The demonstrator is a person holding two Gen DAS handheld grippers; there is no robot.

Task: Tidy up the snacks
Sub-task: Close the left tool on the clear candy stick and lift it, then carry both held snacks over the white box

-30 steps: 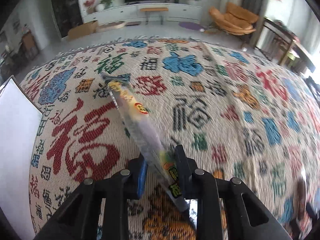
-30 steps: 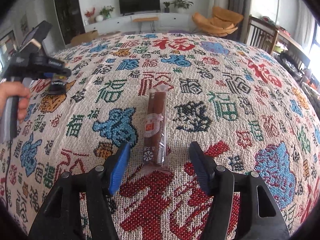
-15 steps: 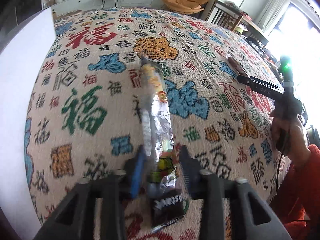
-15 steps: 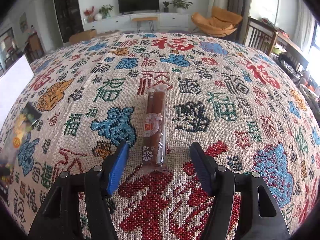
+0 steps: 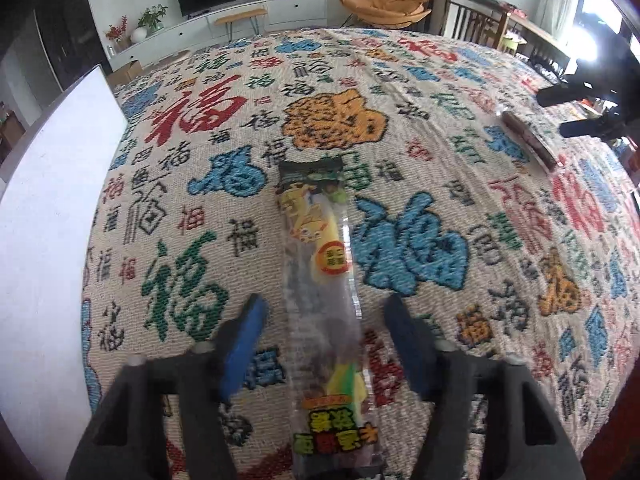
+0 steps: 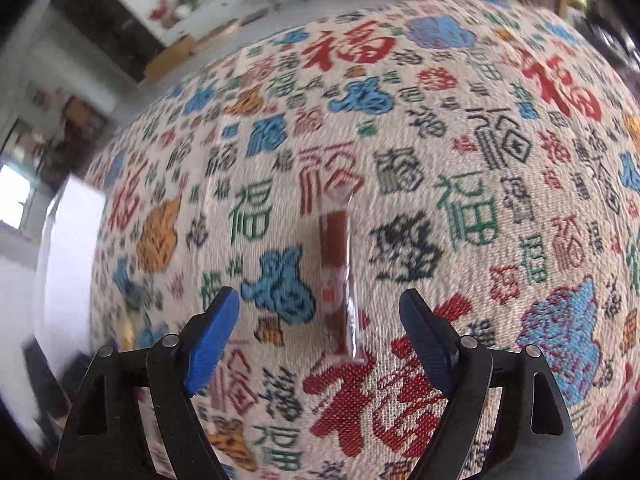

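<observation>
Covering the whole table, a woven cloth (image 5: 460, 92) with bright printed characters carries everything else; a white board (image 5: 48, 208) stands at its left edge. On the cloth lies a long snack packet (image 5: 320, 264), clear film with yellow and green print, flat between the fingers of the left gripper (image 5: 324, 320). Those jaws have just been closing a little, yet they stand apart and clear of the film. Well off to the right rests a brown sausage stick (image 6: 336, 264), lined up with the right gripper (image 6: 320, 328), whose jaws have just been opening and sit wide with nothing pressed. Both snacks look light, slippery and crinkly; the packet seems floppy, so gripping mid-length across its narrow width appears safest.
</observation>
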